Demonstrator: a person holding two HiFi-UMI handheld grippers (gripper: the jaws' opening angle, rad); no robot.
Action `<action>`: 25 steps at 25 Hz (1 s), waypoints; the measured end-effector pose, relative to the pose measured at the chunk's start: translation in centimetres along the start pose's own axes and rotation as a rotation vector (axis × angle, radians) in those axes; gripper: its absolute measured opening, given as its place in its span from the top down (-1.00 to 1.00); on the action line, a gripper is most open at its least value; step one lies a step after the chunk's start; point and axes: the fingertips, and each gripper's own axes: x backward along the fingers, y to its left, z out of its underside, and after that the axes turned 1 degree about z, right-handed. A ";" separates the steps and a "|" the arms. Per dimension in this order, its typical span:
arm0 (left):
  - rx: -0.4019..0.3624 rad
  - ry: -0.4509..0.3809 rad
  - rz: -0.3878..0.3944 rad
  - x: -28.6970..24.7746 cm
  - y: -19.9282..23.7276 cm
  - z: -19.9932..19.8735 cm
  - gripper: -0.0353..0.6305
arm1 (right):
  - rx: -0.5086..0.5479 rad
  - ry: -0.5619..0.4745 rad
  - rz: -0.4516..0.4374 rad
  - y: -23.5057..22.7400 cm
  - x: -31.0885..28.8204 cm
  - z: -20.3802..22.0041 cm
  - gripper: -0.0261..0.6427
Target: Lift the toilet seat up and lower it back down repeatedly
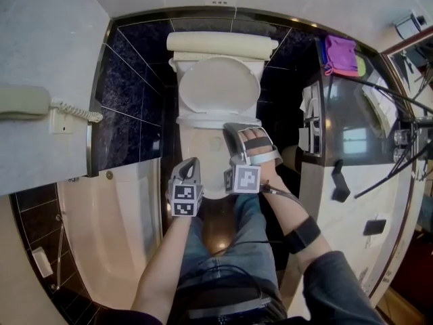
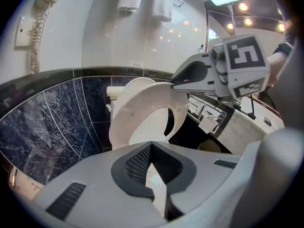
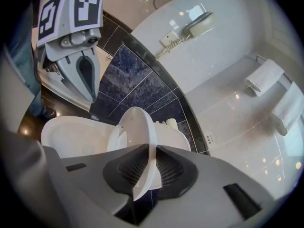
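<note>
**A:** Progress?

**B:** Mid-cycle. The white oval plastic toilet seat is partway up and tilted. It's hinged at the back edge of the white ceramic toilet bowl, front edge in the air. The right hand-held gripper pinches the seat's front rim between its black pads. Can't tell whether this is a lift or a lower, or how many rounds are done. The task says repeatedly, so I'd judge more lifts and lowers are left.

**A:** Left one?

**B:** The left hand-held gripper has its pads pressed together with nothing in them. It's near the bowl's front edge, clear of the seat.

**A:** View differences?

**B:** The head view flattens the tilt, so the seat nearly merges with what's behind it. The left gripper view gives the side angle, with the seat standing apart from the upright white lid. Only the right gripper view shows pad contact on the rim. Only the head view shows the purple folded cloth off to the right.
</note>
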 end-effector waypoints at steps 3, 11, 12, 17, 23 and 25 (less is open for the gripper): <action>0.004 -0.002 0.012 -0.1 -0.3 0.4 0.90 | 0.014 -0.006 -0.014 3.1 1.8 -0.5 0.71; -0.006 -0.010 0.038 -0.4 -2.2 1.8 0.90 | 0.026 0.009 -0.107 11.4 5.0 -0.7 0.63; -0.006 -0.006 0.040 -0.3 -2.4 2.3 0.90 | 0.025 0.012 -0.121 12.3 5.3 -0.7 0.63; 0.016 0.016 0.047 0.0 -3.2 5.5 0.90 | 0.027 0.028 -0.157 15.5 6.2 -0.7 0.62; 0.029 0.034 0.059 -0.1 -3.8 8.3 0.90 | 0.009 0.025 -0.209 18.9 7.7 -0.9 0.72; 0.036 0.040 0.063 -0.2 -4.0 9.1 0.90 | -0.016 0.016 -0.214 19.6 8.3 -0.9 0.87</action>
